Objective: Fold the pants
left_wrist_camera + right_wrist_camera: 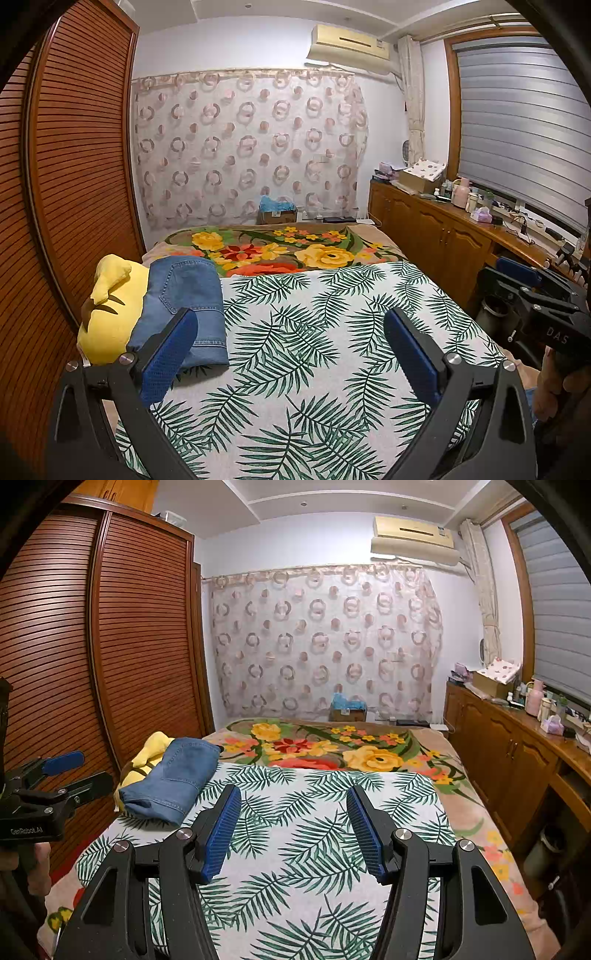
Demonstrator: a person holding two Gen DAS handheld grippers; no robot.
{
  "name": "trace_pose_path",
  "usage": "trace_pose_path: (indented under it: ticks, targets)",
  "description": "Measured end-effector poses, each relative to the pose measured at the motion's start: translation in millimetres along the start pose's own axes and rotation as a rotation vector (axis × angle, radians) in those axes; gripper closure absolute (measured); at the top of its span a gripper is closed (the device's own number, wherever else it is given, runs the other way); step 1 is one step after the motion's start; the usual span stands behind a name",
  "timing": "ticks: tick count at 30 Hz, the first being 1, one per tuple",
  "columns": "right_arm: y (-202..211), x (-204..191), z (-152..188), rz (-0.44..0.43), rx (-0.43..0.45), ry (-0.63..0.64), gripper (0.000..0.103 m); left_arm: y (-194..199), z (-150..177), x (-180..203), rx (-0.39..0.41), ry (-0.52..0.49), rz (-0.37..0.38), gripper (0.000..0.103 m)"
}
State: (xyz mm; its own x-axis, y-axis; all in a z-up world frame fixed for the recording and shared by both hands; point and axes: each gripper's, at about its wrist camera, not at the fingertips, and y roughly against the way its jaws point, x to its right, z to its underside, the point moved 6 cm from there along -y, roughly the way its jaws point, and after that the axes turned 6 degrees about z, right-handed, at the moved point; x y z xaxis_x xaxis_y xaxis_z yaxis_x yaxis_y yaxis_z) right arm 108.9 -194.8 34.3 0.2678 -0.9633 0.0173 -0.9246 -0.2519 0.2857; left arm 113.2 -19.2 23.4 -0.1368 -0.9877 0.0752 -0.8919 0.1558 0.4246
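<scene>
Left hand-held gripper [291,350] and right hand-held gripper [293,830] both spread apart, folded pants [173,779] lengthwise front-to-back

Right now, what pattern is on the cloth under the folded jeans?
Green palm fronds on white cloth, clearest in the right wrist view.

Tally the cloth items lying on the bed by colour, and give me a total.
Blue: 1, the folded jeans
Yellow: 1, the yellow garment under the jeans
Green leaf print: 1, the leaf sheet
Floral: 1, the floral blanket
Total: 4
</scene>
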Motion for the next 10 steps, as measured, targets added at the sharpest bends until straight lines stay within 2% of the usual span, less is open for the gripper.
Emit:
trace_pose_path:
  ticks: [10]
  targets:
    - [0.5,-0.8,-0.4,0.001,0.006,0.003,0.042,-0.4,-0.5,-1.0,0.0,0.0,-0.002,0.002]
